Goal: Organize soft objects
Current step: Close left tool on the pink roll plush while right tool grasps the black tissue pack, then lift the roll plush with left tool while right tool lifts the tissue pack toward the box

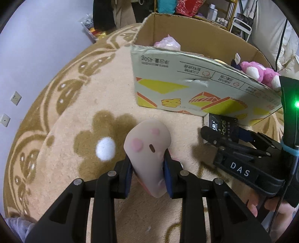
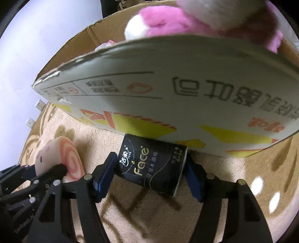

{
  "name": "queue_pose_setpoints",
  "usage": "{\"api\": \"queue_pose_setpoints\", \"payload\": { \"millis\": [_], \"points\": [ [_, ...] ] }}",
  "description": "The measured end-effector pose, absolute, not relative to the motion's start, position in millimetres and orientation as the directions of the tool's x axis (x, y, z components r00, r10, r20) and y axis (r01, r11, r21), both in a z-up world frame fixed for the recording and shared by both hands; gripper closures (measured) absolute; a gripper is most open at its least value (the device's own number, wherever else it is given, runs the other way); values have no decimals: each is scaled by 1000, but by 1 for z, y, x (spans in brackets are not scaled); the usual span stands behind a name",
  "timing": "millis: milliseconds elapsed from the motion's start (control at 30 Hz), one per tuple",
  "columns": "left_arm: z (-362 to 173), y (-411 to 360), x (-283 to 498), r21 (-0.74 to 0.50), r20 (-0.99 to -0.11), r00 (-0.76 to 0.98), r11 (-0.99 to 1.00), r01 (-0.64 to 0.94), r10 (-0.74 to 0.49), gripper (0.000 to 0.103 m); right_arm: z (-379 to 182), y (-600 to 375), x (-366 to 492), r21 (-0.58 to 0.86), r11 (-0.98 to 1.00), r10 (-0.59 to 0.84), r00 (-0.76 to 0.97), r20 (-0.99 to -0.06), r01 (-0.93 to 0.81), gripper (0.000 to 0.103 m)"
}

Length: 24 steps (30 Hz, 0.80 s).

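Observation:
My left gripper (image 1: 148,168) is shut on a pale pink roll-shaped plush (image 1: 147,147) with a small face, held just above the carpet. In the right wrist view the same plush (image 2: 61,158) shows its pink swirl end at the left. My right gripper (image 2: 149,172) is shut on a black "Face" tissue pack (image 2: 151,164), which lies against the foot of the cardboard box (image 2: 168,89). The pack (image 1: 222,127) and right gripper (image 1: 216,134) also show in the left wrist view, right of the plush. The box (image 1: 186,86) holds a pink and white plush (image 1: 259,71).
A beige carpet (image 1: 84,115) with brown flower patterns covers the floor. Another pale pink soft item (image 1: 168,42) sits in the box's far corner. A white wall with two sockets (image 1: 15,98) is at left. Shelves with bottles (image 1: 218,13) and clutter stand behind the box.

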<state>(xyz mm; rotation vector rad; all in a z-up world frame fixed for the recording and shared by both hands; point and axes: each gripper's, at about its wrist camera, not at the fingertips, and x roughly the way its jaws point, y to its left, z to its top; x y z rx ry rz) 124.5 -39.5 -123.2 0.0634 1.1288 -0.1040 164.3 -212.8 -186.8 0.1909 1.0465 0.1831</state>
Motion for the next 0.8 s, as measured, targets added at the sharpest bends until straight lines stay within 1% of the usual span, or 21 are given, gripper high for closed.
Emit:
{"api": "queue_pose_setpoints", "payload": {
  "millis": [233,367,500,800],
  "points": [
    [-111,-36,123,8,-886,461,995,100,-39,76,-184,-207,154,213,975,214,513,-831,-62,34],
    [-107,-35,123,35,-877,480,994,101,-18,76,-179,-207,143,241,970,227,521,-822,-42,34],
    [-98,-34,122,31,-864,503,995,97,-22,76,-167,-211,131,260,966,226,545,-807,-16,34],
    [-66,-25,115,32,-805,593,996,79,-21,76,-138,-227,100,283,959,215,611,-762,14,34]
  ]
}}
